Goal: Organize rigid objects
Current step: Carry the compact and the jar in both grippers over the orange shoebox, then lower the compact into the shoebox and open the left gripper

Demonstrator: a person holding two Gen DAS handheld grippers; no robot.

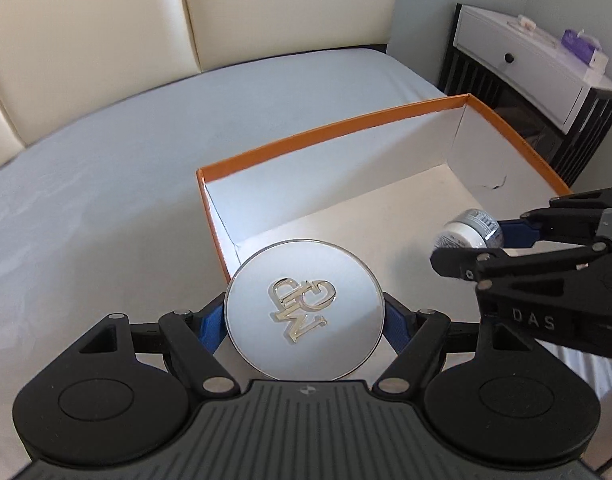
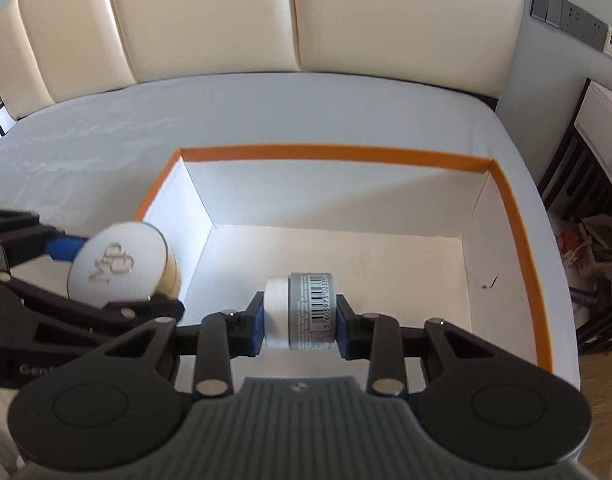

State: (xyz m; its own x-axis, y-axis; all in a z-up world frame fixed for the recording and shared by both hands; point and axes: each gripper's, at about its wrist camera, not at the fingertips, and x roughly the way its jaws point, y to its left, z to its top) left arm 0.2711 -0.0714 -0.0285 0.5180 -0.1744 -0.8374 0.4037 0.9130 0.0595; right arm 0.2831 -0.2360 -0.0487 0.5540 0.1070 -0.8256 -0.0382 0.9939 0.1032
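A round silver compact [image 1: 303,312] with a raised monogram on its lid sits clamped between the blue pads of the left gripper [image 1: 304,318], held above the near-left corner of an orange-rimmed box [image 1: 330,130] that rests on a pale grey bed [image 1: 105,160]. To its right, the right gripper [image 2: 299,312] grips a small grey jar [image 2: 299,312] by its ends, white cap to the left and barcode facing up, over the near part of the box's white floor, which shows no other contents in either view. The two grippers hang close together, the right one's fingers crossing just right of the compact in the left wrist view. The risk, as it appears, lies in that crowding: a careless lowering could knock one tool against the other, or catch the compact on the left wall and tip it out of the pads. The jar, held on its side, would likely roll once released. A cream headboard [image 2: 306,20] stands at the far end, a white nightstand [image 1: 526,64] at far right.
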